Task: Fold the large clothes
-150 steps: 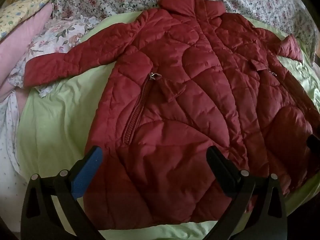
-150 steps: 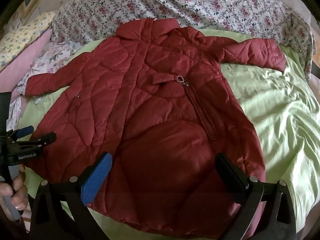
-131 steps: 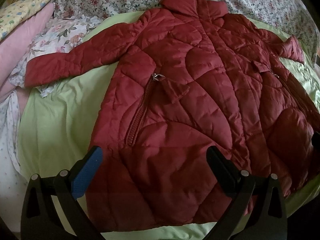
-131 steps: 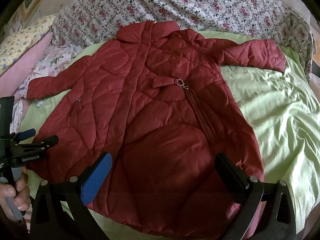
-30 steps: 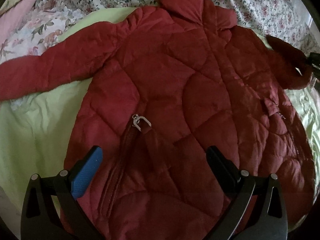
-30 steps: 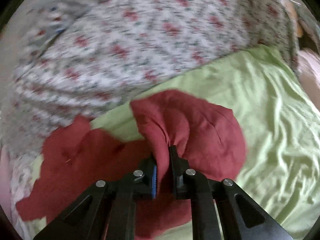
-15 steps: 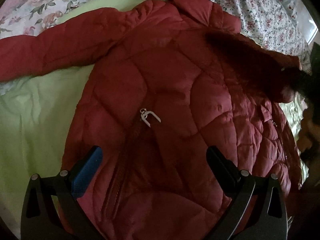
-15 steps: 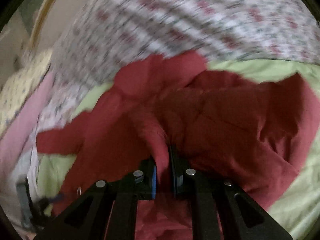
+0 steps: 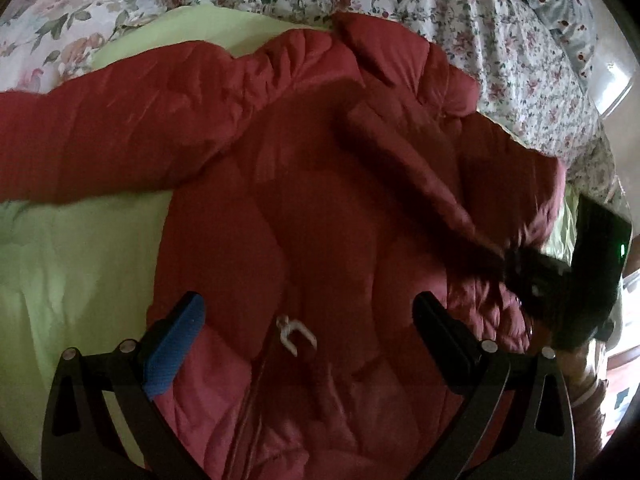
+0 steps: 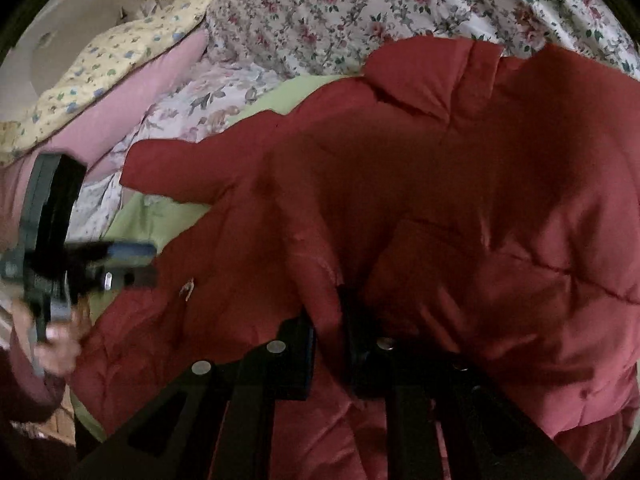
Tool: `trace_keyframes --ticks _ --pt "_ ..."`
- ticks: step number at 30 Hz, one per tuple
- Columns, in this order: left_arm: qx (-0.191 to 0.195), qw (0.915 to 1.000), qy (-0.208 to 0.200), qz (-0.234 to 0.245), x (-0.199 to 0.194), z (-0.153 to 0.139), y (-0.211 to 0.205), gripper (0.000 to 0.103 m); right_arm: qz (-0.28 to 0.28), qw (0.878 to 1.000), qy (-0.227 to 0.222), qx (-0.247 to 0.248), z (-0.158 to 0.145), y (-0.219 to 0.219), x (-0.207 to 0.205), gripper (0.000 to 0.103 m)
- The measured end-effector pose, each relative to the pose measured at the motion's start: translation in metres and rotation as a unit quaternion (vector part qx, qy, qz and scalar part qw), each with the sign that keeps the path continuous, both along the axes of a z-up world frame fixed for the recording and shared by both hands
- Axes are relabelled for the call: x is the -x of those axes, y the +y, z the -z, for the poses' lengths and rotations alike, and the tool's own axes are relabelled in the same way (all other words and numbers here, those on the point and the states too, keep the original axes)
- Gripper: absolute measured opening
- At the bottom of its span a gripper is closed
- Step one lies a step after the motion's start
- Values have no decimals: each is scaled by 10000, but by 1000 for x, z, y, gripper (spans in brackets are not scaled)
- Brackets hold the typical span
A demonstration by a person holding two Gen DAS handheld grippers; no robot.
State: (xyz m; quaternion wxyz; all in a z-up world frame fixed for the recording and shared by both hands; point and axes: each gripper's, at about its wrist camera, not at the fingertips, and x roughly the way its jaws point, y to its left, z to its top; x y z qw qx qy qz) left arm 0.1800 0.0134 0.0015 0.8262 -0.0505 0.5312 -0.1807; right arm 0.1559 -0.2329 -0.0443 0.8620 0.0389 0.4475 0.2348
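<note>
Fingers of the right gripper [image 10: 328, 344], low in its frame, are starting to part with a fold of the red quilted coat's [image 9: 328, 216] sleeve [image 9: 404, 168] between them, pads touching it. Left gripper [image 9: 304, 320] hangs wide open and empty above the zipper pull [image 9: 294, 330] (bottom centre). Coat lies spread on the green sheet [image 9: 72, 248], collar toward the floral bedding [image 9: 500, 32].

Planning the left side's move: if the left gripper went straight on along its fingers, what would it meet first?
Probably the red quilted coat on the bed: the open left gripper points down at its front, near the metal zipper pull. Depth is unclear.
</note>
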Motion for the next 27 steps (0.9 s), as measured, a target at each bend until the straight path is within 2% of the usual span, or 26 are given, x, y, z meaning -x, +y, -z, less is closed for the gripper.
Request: trace_keyframes --ticks 5,10,12,13,14,16,17,18,20,22,27 --pt "73 9999 29 91 -37 0 -12 103 -525 9983 261 54 7 1 5 16" --pt "225 9989 175 364 -88 7 -46 102 -521 9984 219 82 7 3 6 16" --pt "312 9980 258 491 -105 11 -60 88 -501 9985 199 137 8 5 8 17" --pt "322 9973 316 581 -112 14 -68 75 -490 9985 196 160 7 5 7 17" --pt "343 9968 328 639 -115 16 -73 56 -464 9986 188 176 7 6 8 17" --pt "379 9964 258 707 -116 15 -77 36 -368 9990 186 174 5 4 10 19" --pt "414 9964 183 717 -114 13 -75 28 -315 9992 198 138 3 2 10 24" --pt "470 9961 144 734 -112 12 -73 25 -261 9994 210 70 2 -1 12 27" --pt "476 9964 23 696 -105 8 -64 20 -178 9995 221 -112 -1 -6 16 46" --pt "386 9975 -139 571 -97 4 -50 18 -66 9996 185 -184 -5 -9 22 54" --pt "305 9976 -629 -21 -84 -8 -7 17 421 9987 -68 -262 -22 -22 35 57"
